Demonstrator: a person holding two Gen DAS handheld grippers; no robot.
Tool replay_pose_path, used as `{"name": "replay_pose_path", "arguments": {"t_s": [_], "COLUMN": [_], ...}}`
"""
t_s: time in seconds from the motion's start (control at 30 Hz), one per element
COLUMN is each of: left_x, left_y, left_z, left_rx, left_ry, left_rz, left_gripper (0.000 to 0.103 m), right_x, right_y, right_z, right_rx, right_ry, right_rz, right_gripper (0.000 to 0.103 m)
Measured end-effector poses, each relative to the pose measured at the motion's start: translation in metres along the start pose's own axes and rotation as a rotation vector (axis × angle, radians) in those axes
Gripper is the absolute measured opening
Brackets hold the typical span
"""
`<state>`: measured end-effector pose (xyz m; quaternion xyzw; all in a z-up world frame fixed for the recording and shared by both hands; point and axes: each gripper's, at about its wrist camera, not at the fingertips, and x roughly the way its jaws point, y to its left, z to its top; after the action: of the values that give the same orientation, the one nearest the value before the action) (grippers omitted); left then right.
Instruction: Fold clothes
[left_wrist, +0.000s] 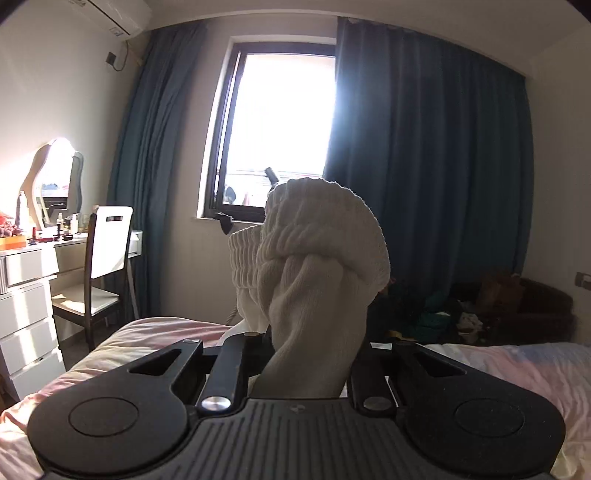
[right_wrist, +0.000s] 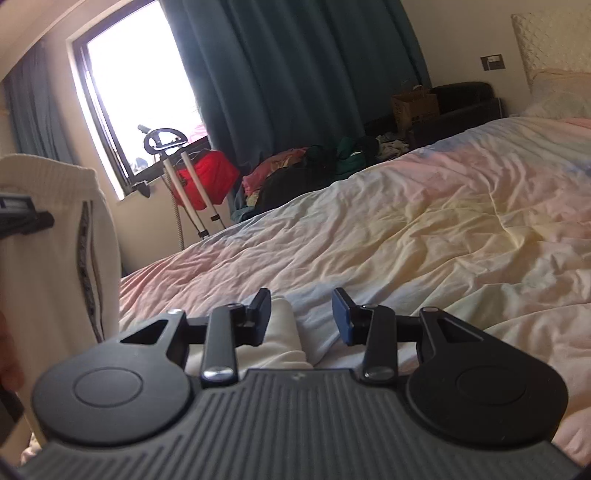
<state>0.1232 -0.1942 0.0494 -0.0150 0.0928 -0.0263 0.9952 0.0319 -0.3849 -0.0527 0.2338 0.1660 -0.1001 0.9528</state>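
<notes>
Your left gripper (left_wrist: 314, 354) is clamped on the white garment (left_wrist: 310, 258), a knit piece bunched up high between the jaws, the ribbed band flopped over the top and the window (left_wrist: 280, 129) blazing behind it. In the right view that same garment (right_wrist: 55, 240) hangs at the far left, dark stripe running down its side, lifted off the bed (right_wrist: 424, 229), while a trailing fold lies on the quilt right by your right gripper (right_wrist: 301, 317). That right gripper is wide open, jaws apart, holding nothing, with the white fold just inside the left finger (right_wrist: 260, 310). Now, the risks as I judge them: you've got 1 grip on a thick wad, not a clean edge, so the weight of the hanging cloth could drag it out of the pads if you swing. Close the right jaws where they are and you may pinch the quilt along with the garment, since the two lie touching there. Grab mid-fold instead of a hem or corner and the piece will hang twisted, and no flat fold comes from that. The backlight also hides the pads in the left view, so how much cloth they actually bite is hard to tell.
</notes>
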Motion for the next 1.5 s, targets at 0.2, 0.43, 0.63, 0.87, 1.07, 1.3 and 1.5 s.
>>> {"name": "replay_pose_path", "arguments": {"t_s": [0.2, 0.43, 0.63, 0.87, 1.07, 1.3, 1.5], "left_x": [0.023, 0.042, 0.036, -0.026, -0.059, -0.076, -0.061], "left_y": [-0.086, -0.075, 0.001, 0.067, 0.114, 0.141, 0.149], "left_z": [-0.117, -0.161, -0.144, -0.12, -0.115, -0.123, -0.136], "left_rx": [0.295, 0.508, 0.482, 0.449, 0.247, 0.091, 0.112], "left_ry": [0.169, 0.238, 0.304, 0.395, 0.404, 0.44, 0.448], "left_rz": [-0.145, -0.273, -0.356, -0.356, -0.231, -0.135, -0.116], "left_gripper": [0.018, 0.043, 0.09, 0.091, 0.091, 0.092, 0.092], "right_x": [0.014, 0.033, 0.031, 0.023, 0.029, 0.046, 0.072], "right_y": [-0.032, -0.034, -0.013, 0.002, 0.003, -0.005, -0.013], "right_z": [0.01, 0.002, 0.003, -0.007, -0.03, -0.045, -0.048], "right_rx": [0.136, 0.178, 0.115, 0.152, 0.268, 0.382, 0.474], "right_ry": [-0.031, 0.016, -0.018, 0.007, 0.118, 0.195, 0.174], "right_rz": [0.018, 0.084, 0.188, 0.286, 0.247, 0.263, 0.238], "right_gripper": [0.041, 0.041, 0.044, 0.087, 0.089, 0.089, 0.088]}}
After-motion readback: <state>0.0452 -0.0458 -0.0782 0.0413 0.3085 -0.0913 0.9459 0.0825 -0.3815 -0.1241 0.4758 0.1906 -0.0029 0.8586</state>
